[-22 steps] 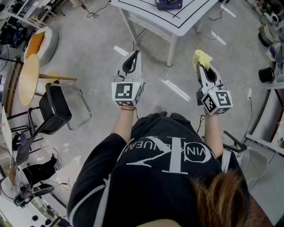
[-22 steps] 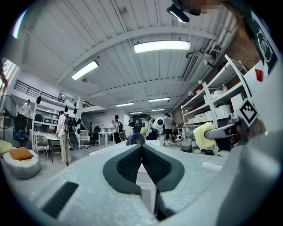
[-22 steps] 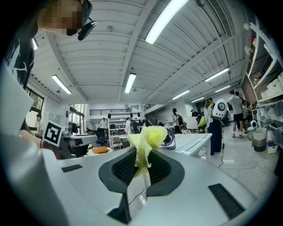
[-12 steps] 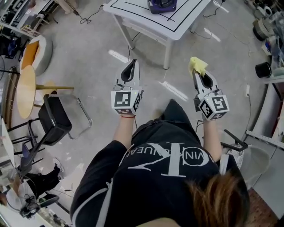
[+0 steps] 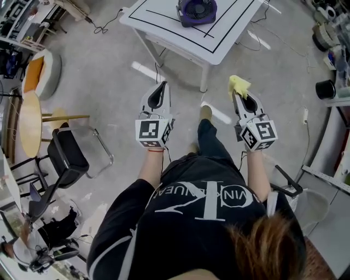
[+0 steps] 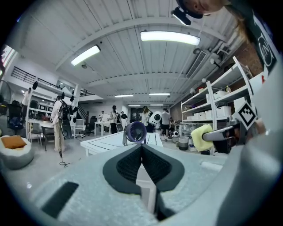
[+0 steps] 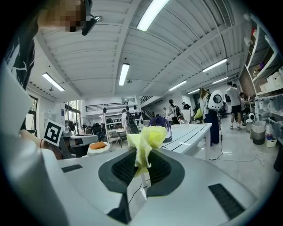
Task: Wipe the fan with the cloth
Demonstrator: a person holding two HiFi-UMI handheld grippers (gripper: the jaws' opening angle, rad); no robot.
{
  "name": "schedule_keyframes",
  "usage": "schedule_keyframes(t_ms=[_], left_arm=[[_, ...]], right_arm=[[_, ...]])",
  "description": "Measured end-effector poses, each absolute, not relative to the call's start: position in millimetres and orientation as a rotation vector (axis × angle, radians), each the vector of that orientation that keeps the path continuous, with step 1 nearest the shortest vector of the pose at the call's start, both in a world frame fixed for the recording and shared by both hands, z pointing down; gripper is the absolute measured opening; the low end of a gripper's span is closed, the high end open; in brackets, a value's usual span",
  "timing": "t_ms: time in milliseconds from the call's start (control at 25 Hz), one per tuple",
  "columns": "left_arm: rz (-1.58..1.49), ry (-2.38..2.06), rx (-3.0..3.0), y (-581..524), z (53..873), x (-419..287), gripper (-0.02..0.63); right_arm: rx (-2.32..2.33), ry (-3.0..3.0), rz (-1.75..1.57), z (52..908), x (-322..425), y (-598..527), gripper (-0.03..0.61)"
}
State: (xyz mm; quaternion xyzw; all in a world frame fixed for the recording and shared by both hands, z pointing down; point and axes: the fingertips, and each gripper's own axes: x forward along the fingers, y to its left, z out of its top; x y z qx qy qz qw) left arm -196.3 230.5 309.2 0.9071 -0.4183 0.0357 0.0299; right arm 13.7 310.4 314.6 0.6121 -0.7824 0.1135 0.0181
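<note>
Head view: yellow cloth point(image 5: 239, 85) in right gripper point(image 5: 235, 96) (fan point(image 5: 197, 11) on table point(image 5: 232, 37))

You are standing in a big robotics lab or workshop hall. A ribbed white metal ceiling point(image 6: 132, 57) with long fluorescent strip lights point(image 6: 170, 38) runs over a bare grey concrete floor point(image 5: 104, 71) strewn with loose black cables point(image 5: 106, 23). Around you are white work tables marked with black lines point(image 5: 158, 13), tall metal shelving stacked with boxes point(image 6: 221, 99), and a white round-headed robot point(image 7: 215, 99) among standing people point(image 6: 114, 118).
</note>
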Motion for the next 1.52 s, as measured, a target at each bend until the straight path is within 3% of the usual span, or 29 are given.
schedule_keyframes(t_ms=[960,1520], left_arm=[[0.296,-1.376,2.62,24.9,385.9,-92.8,0.052],[0.568,-1.415,2.721,-55.2,405.1,-57.2,0.14]], right_arm=[[1.421,-2.515,0.105,335.7,33.7,61.6,0.041],[1.203,-2.371,-0.207,322.9,7.9,-15.2,0.041]])
